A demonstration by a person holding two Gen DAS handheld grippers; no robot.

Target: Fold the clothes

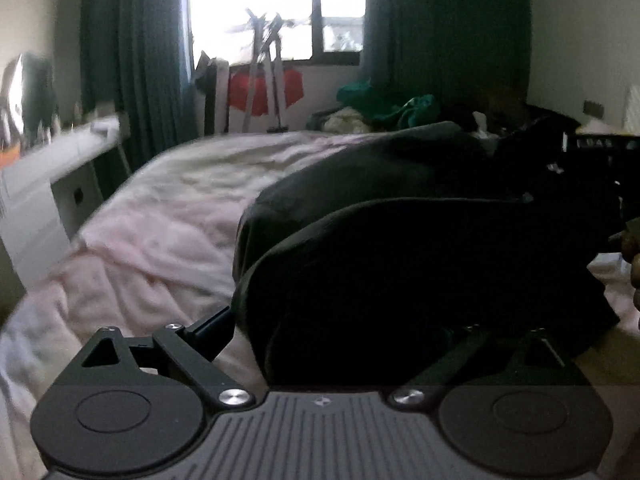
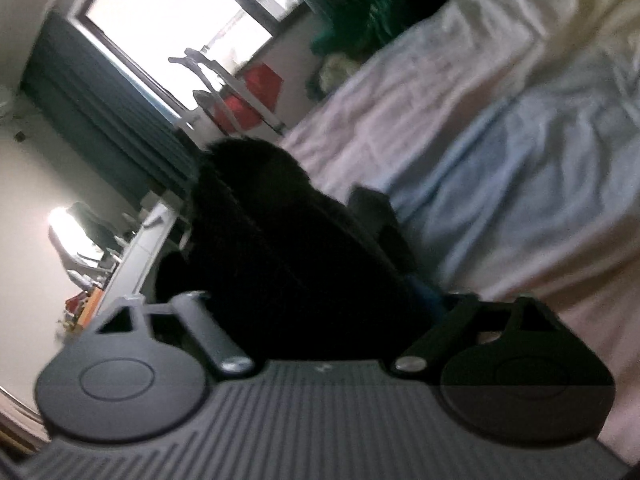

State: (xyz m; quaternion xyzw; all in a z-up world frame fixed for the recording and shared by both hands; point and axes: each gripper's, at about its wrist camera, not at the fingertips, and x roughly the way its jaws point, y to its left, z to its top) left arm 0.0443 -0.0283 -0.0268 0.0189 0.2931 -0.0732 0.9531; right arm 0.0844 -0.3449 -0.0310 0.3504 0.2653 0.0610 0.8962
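**Dark garment bunched up on the bed, both claws right at it**

So the dark garment (image 1: pixel 400 248) is lying in a folded-over heap on the pale pink bedspread (image 1: pixel 160 220), toward the right side of the bed from the left wrist view. The left gripper (image 1: pixel 344 340) has its jaws spread wide, the cloth sitting between them, and nothing's getting pinched as far as I can see. The right gripper (image 2: pixel 320 280) is rolled way over on its side, dark fabric (image 2: pixel 288 248) filling the gap between its fingers, but it's too black in there to tell if it's actually clamping. Window (image 1: pixel 260 8) and teal curtains (image 1: pixel 132 60) behind.
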